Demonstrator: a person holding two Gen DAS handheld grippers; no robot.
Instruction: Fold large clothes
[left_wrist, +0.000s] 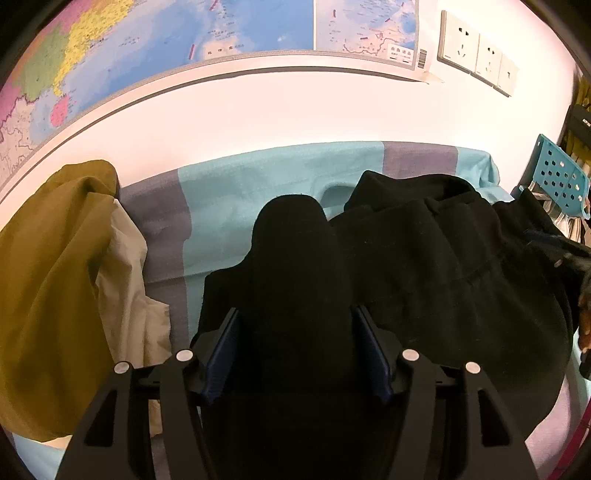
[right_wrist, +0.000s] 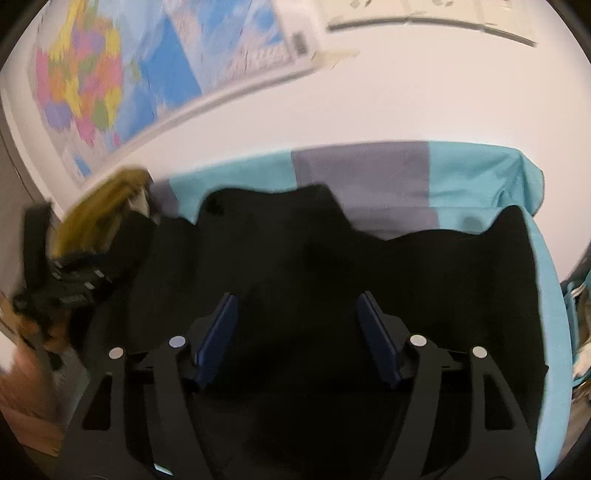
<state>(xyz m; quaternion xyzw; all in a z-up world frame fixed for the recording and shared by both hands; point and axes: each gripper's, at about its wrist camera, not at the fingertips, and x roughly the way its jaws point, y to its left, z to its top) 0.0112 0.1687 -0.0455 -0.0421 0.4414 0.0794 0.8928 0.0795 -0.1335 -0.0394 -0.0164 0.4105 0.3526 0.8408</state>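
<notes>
Here, seen from the left wrist, the left gripper (left_wrist: 295, 343) hangs over a black garment (left_wrist: 424, 266) spread on a bed sheet (left_wrist: 221, 199) striped in pale turquoise and dull lilac. Its jaws stand apart, and a rounded fold of the black cloth rises between the blue ribbed pads (left_wrist: 223, 356); whether the pads touch that fold I cannot tell, but they do not look pressed on it. I judge the hand is letting go, or lining up a fresh hold for the next fold. The cloth looks thick, matte and fleecy, lying in soft heaps instead of sharp creases. To the left sits an olive jacket (left_wrist: 55, 277) with a pale, crinkly lining, pushed aside, probably waiting its turn. A map (left_wrist: 166, 40) and wall sockets (left_wrist: 476, 51) hang on the white wall behind, and a perforated turquoise basket (left_wrist: 561, 177) stands at the far right.

From the right wrist, blurred, the right gripper (right_wrist: 297, 336) is open too, nothing clamped, pointed down at the same black garment (right_wrist: 424, 266), which lies flatter here with a wavy far edge. At the left edge the other gripper shows dimly by the olive jacket (right_wrist: 103, 206).
</notes>
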